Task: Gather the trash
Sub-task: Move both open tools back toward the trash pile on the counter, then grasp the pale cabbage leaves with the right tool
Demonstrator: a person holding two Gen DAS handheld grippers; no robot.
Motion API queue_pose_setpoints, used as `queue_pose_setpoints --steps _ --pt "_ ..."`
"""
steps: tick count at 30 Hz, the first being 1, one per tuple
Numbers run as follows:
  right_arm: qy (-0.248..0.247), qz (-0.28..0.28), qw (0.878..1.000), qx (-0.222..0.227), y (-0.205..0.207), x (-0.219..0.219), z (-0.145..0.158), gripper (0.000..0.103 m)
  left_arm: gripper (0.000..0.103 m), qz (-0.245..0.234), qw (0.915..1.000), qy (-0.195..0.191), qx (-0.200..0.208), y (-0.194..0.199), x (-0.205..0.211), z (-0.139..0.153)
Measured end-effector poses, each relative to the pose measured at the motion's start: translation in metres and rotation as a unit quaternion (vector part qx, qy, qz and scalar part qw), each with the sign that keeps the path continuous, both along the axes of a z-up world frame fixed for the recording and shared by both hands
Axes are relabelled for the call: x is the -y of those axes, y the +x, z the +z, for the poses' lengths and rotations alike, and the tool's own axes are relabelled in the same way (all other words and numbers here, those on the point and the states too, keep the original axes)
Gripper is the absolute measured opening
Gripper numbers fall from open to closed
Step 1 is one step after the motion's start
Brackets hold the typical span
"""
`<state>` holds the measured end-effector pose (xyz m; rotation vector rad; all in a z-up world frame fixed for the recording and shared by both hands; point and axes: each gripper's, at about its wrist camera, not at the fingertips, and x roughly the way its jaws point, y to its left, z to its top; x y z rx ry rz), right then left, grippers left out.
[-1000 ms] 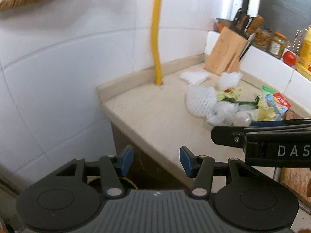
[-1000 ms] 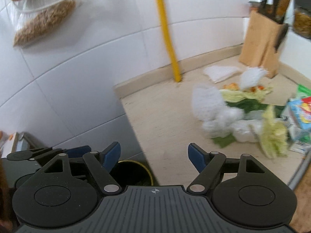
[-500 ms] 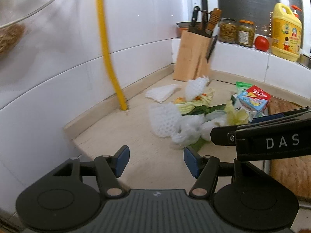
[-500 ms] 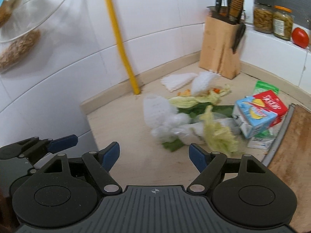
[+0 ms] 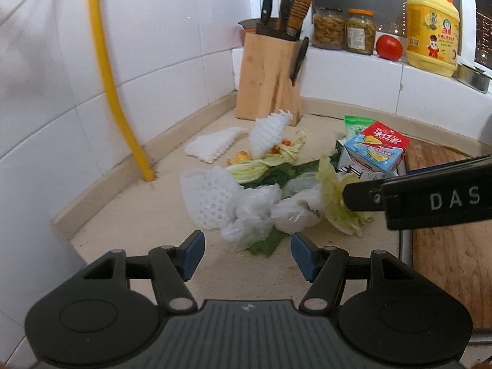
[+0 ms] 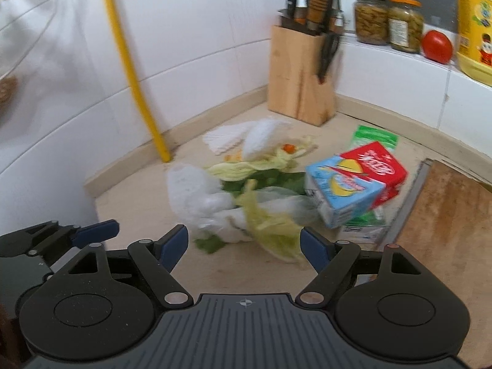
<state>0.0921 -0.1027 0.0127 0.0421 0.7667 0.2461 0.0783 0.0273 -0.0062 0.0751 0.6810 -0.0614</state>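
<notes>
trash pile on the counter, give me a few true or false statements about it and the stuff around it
1. The drink carton lies beside the vegetable scraps. True.
2. The left gripper holds a white foam net. False: its jaws are open and empty; the foam net lies on the counter.
3. The knife block stands in the corner. True.
4. The tomato sits in the trash pile. False: it is up on the ledge beside the jars.

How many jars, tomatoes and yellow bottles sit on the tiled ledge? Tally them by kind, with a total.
Glass jars: 2
Tomato: 1
Yellow bottle: 1
Total: 4
</notes>
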Motion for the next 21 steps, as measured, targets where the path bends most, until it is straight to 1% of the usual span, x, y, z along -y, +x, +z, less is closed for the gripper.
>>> queue_pose_setpoints --steps 10,14,18,21 --pt "-0.013 -0.038 0.999 -0.01 0.026 0.039 -0.006 0.086 0.057 -0.031 0.9995 -0.005 0.001 0.025 0.016 -0.002" --pt "-0.013 -0.05 0.998 -0.018 0.035 0.054 -0.008 0.086 0.057 -0.049 0.9988 -0.001 0.002 0.033 0.024 -0.003" --pt "-0.006 -0.028 0.999 -0.025 0.04 0.053 -0.012 0.086 0.058 -0.059 0.9982 0.01 0.004 0.035 0.024 -0.005" --pt "-0.002 -0.004 1.0 -0.03 0.043 0.046 -0.016 0.086 0.058 -0.065 0.9978 0.01 -0.002 0.037 0.023 -0.008"
